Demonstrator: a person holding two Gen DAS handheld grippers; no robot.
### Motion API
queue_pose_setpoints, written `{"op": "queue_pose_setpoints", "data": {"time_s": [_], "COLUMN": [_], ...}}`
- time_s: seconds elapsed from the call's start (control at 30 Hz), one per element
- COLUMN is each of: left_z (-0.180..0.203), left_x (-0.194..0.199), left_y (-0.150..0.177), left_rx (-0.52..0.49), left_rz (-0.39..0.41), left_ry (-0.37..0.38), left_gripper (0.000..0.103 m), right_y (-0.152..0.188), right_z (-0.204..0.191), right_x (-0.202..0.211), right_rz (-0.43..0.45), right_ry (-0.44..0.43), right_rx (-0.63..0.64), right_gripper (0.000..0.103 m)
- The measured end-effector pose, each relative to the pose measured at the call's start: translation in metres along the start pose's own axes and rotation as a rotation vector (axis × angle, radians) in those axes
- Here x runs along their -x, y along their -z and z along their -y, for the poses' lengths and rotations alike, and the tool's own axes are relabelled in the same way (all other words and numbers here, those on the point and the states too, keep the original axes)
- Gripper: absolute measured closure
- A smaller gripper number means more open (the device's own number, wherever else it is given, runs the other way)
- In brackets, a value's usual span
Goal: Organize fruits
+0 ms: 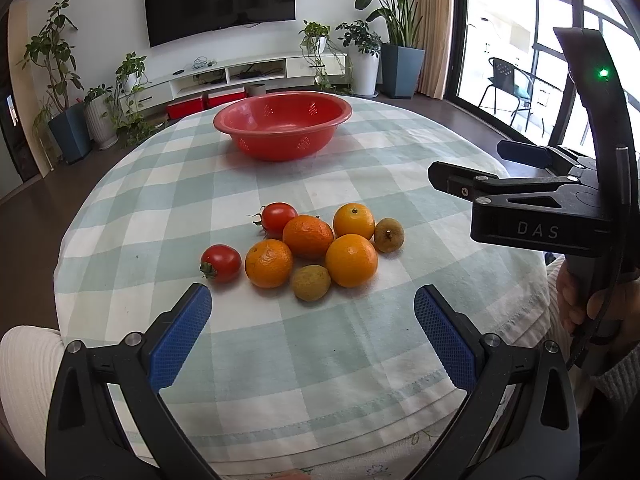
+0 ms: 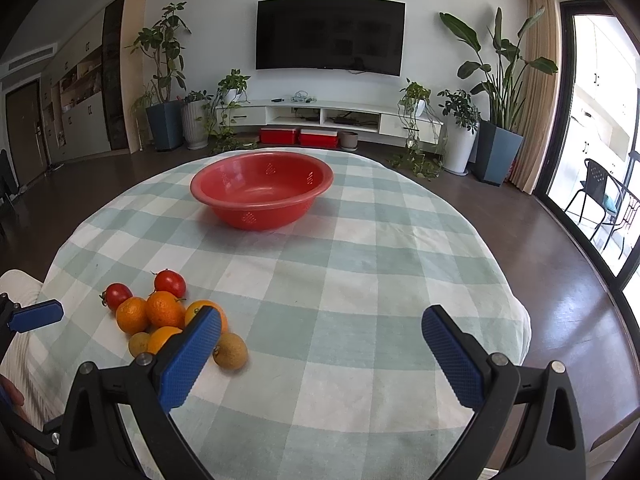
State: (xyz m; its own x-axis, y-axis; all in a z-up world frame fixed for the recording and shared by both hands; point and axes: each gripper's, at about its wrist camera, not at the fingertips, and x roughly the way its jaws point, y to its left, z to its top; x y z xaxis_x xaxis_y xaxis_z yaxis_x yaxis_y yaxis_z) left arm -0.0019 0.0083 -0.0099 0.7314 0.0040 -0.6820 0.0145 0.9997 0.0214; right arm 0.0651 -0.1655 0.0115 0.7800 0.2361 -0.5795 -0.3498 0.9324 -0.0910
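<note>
I see the desk (image 1: 160,184) under a checked cloth, with the red bowl (image 1: 282,124) near its far edge. My left gripper (image 1: 312,320) and right gripper (image 2: 322,344) hover with fingers apart, empty. Near the near edge cluster 4 oranges (image 1: 308,236), 2 tomatoes (image 1: 221,263) and 2 longans (image 1: 311,282).

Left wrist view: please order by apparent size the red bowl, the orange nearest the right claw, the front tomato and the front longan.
1. red bowl, though farthest away
2. orange
3. front tomato and front longan: they look alike, so I cannot rank them.
</note>
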Motion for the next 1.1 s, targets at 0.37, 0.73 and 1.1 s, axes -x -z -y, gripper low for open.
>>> {"op": "queue_pose_setpoints", "data": {"time_s": [0.37,0.73,1.1], "left_z": [-0.002,-0.019,-0.045], "left_x": [0.001,0.001,-0.010], "left_y": [0.002,0.002,-0.001], "left_rx": [0.009,0.049,0.116], "left_rz": [-0.007,-0.026,-0.054], "left_ry": [0.001,0.001,-0.001], "left_gripper": [0.000,0.000,0.000], "right_y": [0.002,0.006,0.015], "right_z": [-0.012,-0.022,-0.038], "right_x": [-0.002,-0.011,-0.028], "right_rz": [-0.010,-0.059,-0.152], "right_ry": [-0.007,-0.048,-0.098], "right_rx": [0.051,0.082,0.129], "right_gripper": [0.000,0.010,0.032]}}
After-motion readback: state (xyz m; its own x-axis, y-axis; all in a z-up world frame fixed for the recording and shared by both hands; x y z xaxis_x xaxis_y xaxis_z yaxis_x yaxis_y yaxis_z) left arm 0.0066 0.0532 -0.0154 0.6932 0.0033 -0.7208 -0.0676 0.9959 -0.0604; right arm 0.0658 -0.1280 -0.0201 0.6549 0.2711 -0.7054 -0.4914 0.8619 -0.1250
